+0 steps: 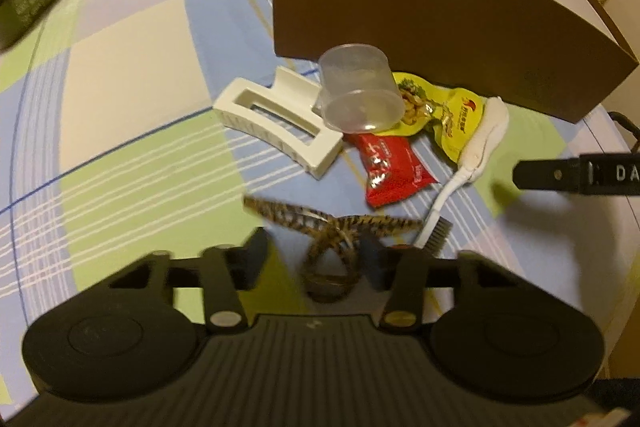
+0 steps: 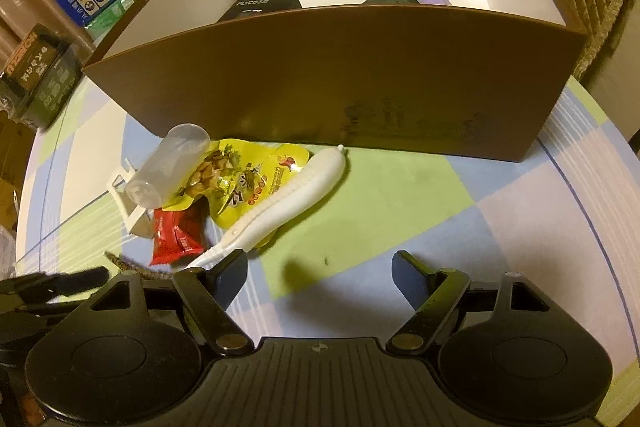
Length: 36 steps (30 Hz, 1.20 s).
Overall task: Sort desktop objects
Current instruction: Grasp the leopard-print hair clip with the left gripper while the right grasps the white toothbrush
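step: picking phase of the sort, left side going first on the nearest item in the pile
left gripper [image 1: 316,247]: pointing steeply down, jaws drawn in around the tortoiseshell hair clip [image 1: 336,227]; right finger is looking tight against it, left one blurred, so I'm reading it as clamped but contact on that side is not clear
hair clip: lying on the checked tablecloth [image 1: 132,75] at 6 o'clock of the pile, nearest the camera
right gripper [image 2: 320,275]: jaws standing apart, nothing between them, hovering over bare cloth at 5 o'clock of the white toothbrush [image 2: 296,195]
pile: white hair claw [image 1: 276,119] at 9 o'clock, clear plastic cup [image 1: 360,95] tipped on its side in the middle, yellow snack packet [image 1: 440,111] and red snack packet [image 1: 392,171] touching under it, toothbrush along the 3 o'clock edge
brown box [image 2: 328,79]: sitting at 12 o'clock, just behind the pile, already holding a black box [image 2: 264,5] and a purple thing
next: lifting the clip straight up so its prongs are not dragging the toothbrush bristles lying just beside it, then carrying it over the box's front wall
risk: clip is thin and curved, could be slipping or twisting in the pads
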### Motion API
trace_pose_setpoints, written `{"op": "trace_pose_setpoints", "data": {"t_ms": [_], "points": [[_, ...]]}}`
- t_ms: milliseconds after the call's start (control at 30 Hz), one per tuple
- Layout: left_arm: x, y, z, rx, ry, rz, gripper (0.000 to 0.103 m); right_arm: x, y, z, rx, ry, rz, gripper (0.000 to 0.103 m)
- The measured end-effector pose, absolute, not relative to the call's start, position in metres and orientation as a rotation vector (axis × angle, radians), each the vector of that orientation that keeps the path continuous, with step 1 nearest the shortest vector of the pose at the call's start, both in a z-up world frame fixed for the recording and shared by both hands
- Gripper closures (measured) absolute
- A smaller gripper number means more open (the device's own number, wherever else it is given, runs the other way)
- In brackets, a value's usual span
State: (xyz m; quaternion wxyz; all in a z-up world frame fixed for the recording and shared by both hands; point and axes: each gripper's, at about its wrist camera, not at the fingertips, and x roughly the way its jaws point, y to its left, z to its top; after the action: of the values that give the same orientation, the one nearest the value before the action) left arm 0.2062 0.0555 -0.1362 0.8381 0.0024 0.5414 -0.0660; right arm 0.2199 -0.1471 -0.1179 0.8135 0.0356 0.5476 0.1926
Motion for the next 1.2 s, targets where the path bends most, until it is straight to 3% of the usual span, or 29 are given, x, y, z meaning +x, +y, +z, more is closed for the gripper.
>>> {"op": "trace_pose_setpoints", "data": {"t_ms": [367,600,833,933,1200], "points": [[0.178,0.110,-0.136,0.049,1.140,-0.065,0.076,0.225,-0.123,-0.126,0.039,1.167,0.446,0.028],[0.164,0.140,-0.133,0.009,1.149,0.012,0.076,0.235,-0.105,-0.135,0.044,1.146,0.441,0.061],[0.162,0.140,-0.133,0.020,1.145,-0.012,0.076,0.226,-0.114,-0.133,-0.064,1.157,0.510,0.081],[0.164,0.137,-0.133,0.046,1.141,-0.032,0.076,0.220,-0.126,-0.132,-0.123,1.149,0.534,0.086],[0.173,0.130,-0.135,0.087,1.132,-0.066,0.076,0.202,-0.166,-0.135,-0.242,1.117,0.529,0.088]]}}
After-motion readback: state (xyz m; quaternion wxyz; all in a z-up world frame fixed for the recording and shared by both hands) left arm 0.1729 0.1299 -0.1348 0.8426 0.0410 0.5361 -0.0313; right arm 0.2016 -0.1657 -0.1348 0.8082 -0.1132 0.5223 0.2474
